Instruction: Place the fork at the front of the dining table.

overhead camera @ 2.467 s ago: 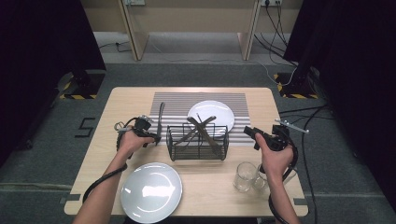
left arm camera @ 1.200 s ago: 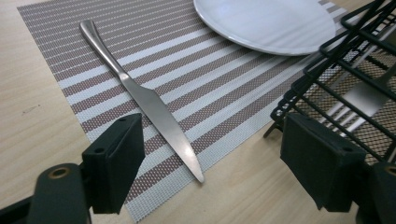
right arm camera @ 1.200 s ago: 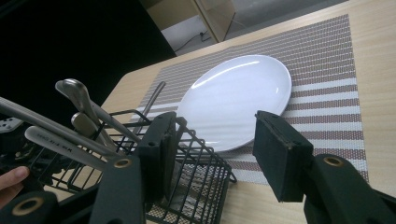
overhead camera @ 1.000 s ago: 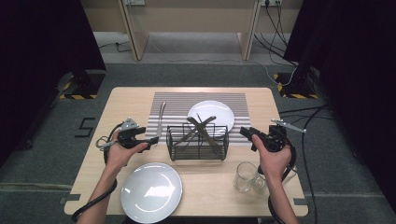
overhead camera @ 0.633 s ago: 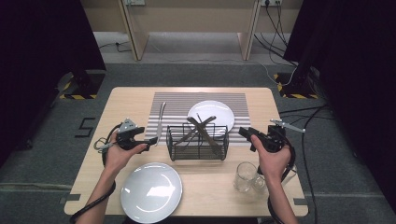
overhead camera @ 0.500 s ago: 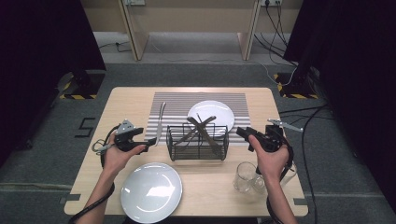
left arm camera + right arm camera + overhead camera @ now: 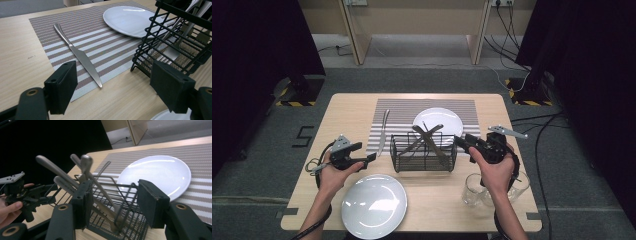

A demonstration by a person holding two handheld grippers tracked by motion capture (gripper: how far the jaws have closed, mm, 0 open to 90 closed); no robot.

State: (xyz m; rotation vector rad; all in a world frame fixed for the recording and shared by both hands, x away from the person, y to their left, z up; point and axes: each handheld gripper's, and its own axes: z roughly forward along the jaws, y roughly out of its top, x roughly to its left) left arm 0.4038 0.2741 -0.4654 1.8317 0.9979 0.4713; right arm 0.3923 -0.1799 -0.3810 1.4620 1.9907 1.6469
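Note:
A black wire basket stands mid-table with several pieces of cutlery leaning in it. A table knife lies on the left part of the striped placemat; a white plate sits on the mat behind the basket. My left gripper is open, low over the table left of the basket, and the knife lies just ahead of its jaws. My right gripper is open at the basket's right end, its jaws framing the basket and cutlery handles, holding nothing.
A second white plate lies near the front edge, left of centre. Two clear glasses stand at the front right beside my right wrist. Bare wood runs left of the placemat. The right gripper view catches the left gripper beyond the basket.
My left gripper has drawn back toward the person and leftward, away from the knife, which stays on the mat. My right gripper has shifted left, closer to the basket.

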